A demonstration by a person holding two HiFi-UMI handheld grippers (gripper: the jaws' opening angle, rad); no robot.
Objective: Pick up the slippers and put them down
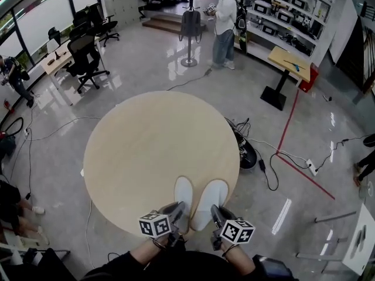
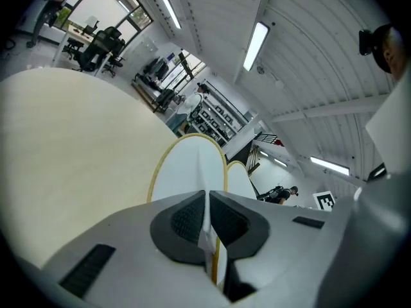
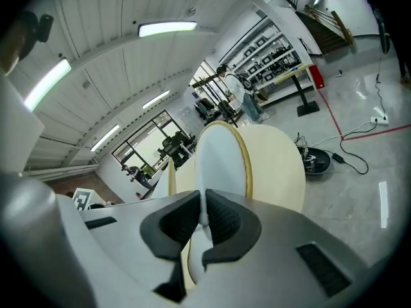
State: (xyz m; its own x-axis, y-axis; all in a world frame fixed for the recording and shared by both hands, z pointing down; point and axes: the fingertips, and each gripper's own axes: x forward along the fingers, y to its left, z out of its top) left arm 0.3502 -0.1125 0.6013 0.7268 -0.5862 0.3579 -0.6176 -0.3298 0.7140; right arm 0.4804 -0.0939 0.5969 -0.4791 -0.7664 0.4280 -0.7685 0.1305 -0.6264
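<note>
Two white slippers with thin tan rims lie side by side over the near edge of the round wooden table, toes pointing away from me. My left gripper is shut on the heel end of the left slipper. My right gripper is shut on the heel end of the right slipper. In the left gripper view the jaws pinch a thin white edge of the slipper, and the other slipper shows beside it. In the right gripper view the gripper pinches its slipper the same way. Both slippers are raised and tilted.
A black device and tangled cables lie on the floor right of the table. A person stands at the far side near shelves, beside a coat stand. Office chairs and a desk stand at the far left, a small table at the far right.
</note>
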